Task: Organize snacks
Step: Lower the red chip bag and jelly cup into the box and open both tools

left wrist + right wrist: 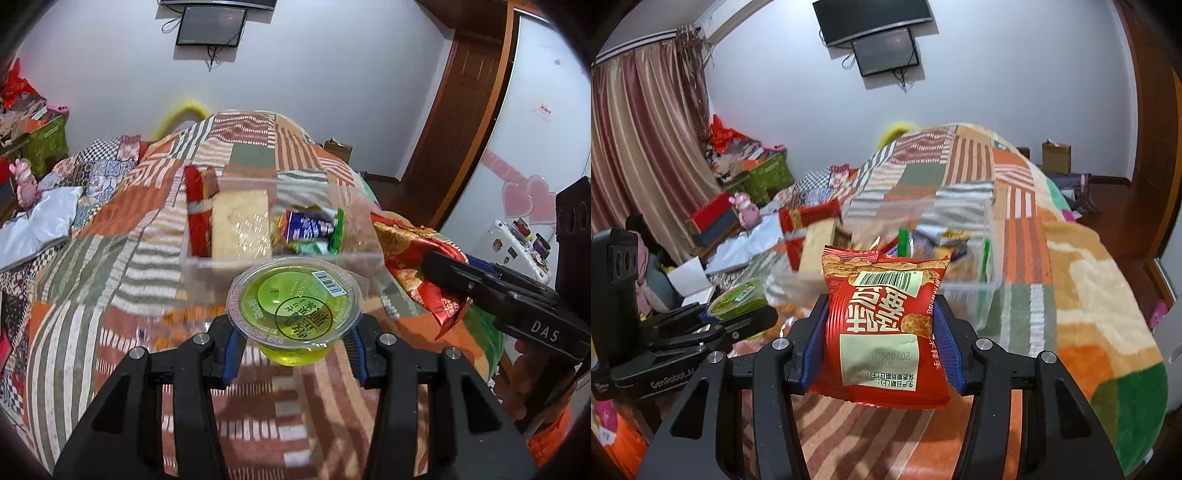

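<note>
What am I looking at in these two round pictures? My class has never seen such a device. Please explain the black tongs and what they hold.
A person holds hand tongs in each hand; a wide-angle camera on each looks along its fingers. In the left view, the left tongs grip a green jelly cup. In the right view, the right tongs grip a red snack packet. Ahead, on a patchwork blanket, stands a clear plastic box already holding snacks.
</note>
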Demonstrator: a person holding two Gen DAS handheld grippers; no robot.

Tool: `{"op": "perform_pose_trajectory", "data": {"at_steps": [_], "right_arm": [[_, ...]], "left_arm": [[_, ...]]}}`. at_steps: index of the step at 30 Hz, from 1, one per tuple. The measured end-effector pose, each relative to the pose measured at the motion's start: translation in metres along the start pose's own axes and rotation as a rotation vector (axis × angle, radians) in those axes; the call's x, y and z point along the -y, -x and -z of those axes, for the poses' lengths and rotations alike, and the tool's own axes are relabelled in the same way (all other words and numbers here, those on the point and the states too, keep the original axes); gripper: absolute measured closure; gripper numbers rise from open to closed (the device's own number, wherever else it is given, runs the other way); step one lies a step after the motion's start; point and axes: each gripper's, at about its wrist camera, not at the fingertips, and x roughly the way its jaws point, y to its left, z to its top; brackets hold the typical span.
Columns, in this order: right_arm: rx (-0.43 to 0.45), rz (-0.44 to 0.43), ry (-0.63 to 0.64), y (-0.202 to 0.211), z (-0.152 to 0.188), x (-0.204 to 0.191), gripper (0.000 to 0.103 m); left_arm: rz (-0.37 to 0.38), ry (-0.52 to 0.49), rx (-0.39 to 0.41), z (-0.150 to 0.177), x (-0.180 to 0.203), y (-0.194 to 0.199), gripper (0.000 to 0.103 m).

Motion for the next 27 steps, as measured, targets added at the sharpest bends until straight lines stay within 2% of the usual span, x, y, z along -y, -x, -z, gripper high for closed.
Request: {"op": "perform_pose_trajectory", "data": {"at_steps": [9, 16, 27], "right_arm": [[0.053, 0.028, -0.019, -0.009, -0.026, 0.017, 0.053], [0.075, 0.063, -0.026, -0.022, -0.042, 0.03, 0.053], [0.033, 0.098, -0.012, -0.058, -0.055, 0.043, 0.053]], "left_arm": [[-0.013, -0.042, 0.022, -0.035, 0.013, -0.026, 0.057], [-0.016, -0.038, -0.003, -0.055, 0.015, -0.063, 0.057], [-0.001, -0.062, -0.062, -0.06, 0.019, -0.114, 0.057]]}}
